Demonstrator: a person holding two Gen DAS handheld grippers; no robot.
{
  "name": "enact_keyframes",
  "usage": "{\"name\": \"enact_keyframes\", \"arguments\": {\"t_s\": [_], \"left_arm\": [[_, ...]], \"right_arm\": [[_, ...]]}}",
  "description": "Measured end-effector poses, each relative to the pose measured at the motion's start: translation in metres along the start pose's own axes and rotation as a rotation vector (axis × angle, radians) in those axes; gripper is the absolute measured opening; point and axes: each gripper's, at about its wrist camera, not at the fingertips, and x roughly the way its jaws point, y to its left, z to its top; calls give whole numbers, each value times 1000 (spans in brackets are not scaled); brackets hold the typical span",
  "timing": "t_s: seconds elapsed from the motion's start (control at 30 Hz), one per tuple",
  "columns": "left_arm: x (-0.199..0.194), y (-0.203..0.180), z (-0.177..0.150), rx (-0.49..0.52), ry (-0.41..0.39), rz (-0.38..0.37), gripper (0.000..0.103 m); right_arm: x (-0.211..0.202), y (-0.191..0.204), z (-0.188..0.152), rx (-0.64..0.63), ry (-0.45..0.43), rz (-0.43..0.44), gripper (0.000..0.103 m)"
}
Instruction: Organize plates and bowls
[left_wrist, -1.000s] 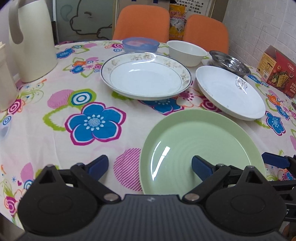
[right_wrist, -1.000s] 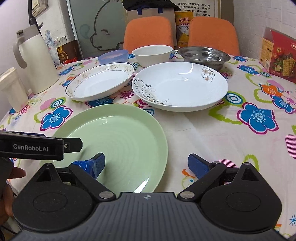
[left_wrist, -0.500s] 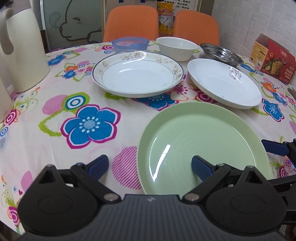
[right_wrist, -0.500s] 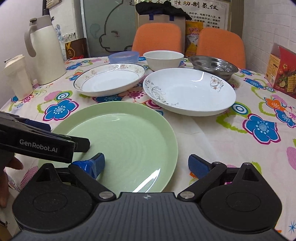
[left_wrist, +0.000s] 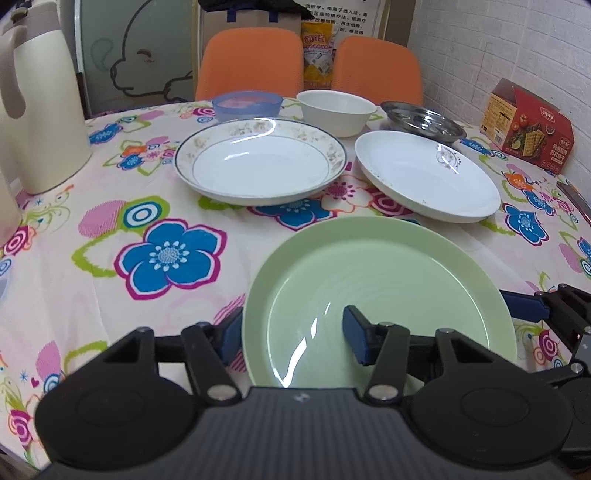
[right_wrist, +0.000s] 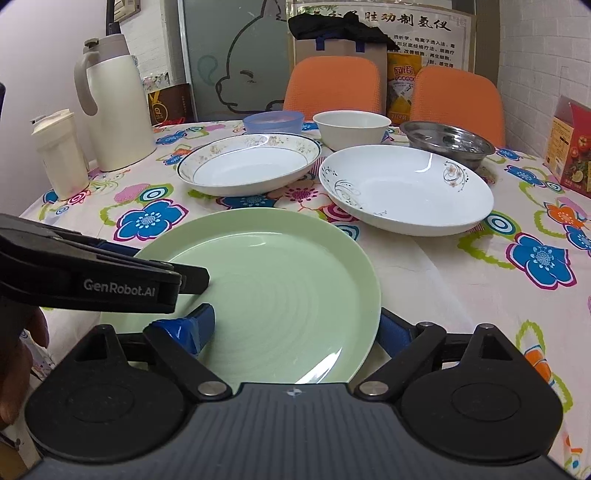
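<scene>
Left gripper: jaws spread wide, holding nothing; they straddle the near-left rim of the green plate, left finger outside the rim and lower than it, right finger over the plate's well.
Right gripper: also spread and empty, straddling the near-right rim the same way, right finger outside, left finger over the well.
Green plate: nearest the table edge, flat on the flowered cloth.
Change: over the last second both grippers have come forward, and each outer finger that stood clear of the rim now tucks against it. The plate has not lifted.
Meaning: this looks like a two-sided grasp being set up; closing both grippers seems the next step before the plate can go onto a stack.
Other dishes: gold-rimmed plate far left, white plate far right, then blue bowl, white bowl and steel bowl in the far row.
Left view only: right gripper's finger at the plate's right edge.
Right view only: left gripper's side, a hand behind it, a small white jug beside the flask.
</scene>
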Motion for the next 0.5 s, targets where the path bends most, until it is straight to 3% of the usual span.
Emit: {"name": "enact_keyframes", "arguments": {"t_s": [0.23,0.4,0.5], "left_arm": [[-18,38,4,-85,-16,53,52],[-25,71,3,-131,-20,137,52],[-20,85,4,-151,-8,138,52]], "right_arm": [[2,27,15,-11,-44,81,80],[20,57,23,-48,-41,154,80],[28,62,27,-43,-36,173,80]]}}
